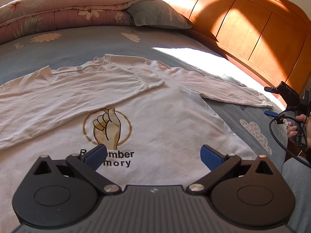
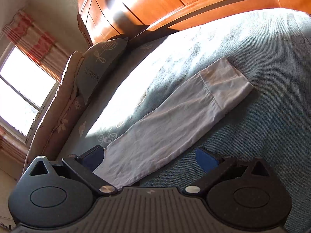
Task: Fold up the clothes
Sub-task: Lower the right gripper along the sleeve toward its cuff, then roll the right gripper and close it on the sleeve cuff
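Blue-grey bedding printed with pale flowers and clouds covers the bed (image 1: 81,44), and on it, filling the middle and lower left of the left wrist view, lies a white long-sleeved shirt (image 1: 165,116), front up and mostly flat with soft creases. Its chest carries a printed hand (image 1: 107,128) with crossed finger and thumb inside a gold ring, and black lettering below, partly hidden by a fingertip. One sleeve (image 1: 64,99) is folded in across the chest from the left, its cuff ending near the centre; the other sleeve (image 1: 229,89) stretches out toward the right edge of the frame, lying on the bedding. In the right wrist view that outstretched sleeve (image 2: 165,132) runs diagonally from the lower centre to the upper right, its ribbed cuff (image 2: 227,85) flat on the cover beside a bright patch of sun. The left gripper (image 1: 153,157) hovers over the shirt's lower front with its blue-padded fingers spread wide and empty. The right gripper (image 2: 149,158) sits over the sleeve, also spread wide and gripping nothing; from the left view it appears at the right edge, held in a hand (image 1: 299,128). Behind, a folded floral quilt (image 1: 64,7) and a pillow (image 1: 157,15) rest at the top, next to the orange wooden headboard (image 1: 250,25).
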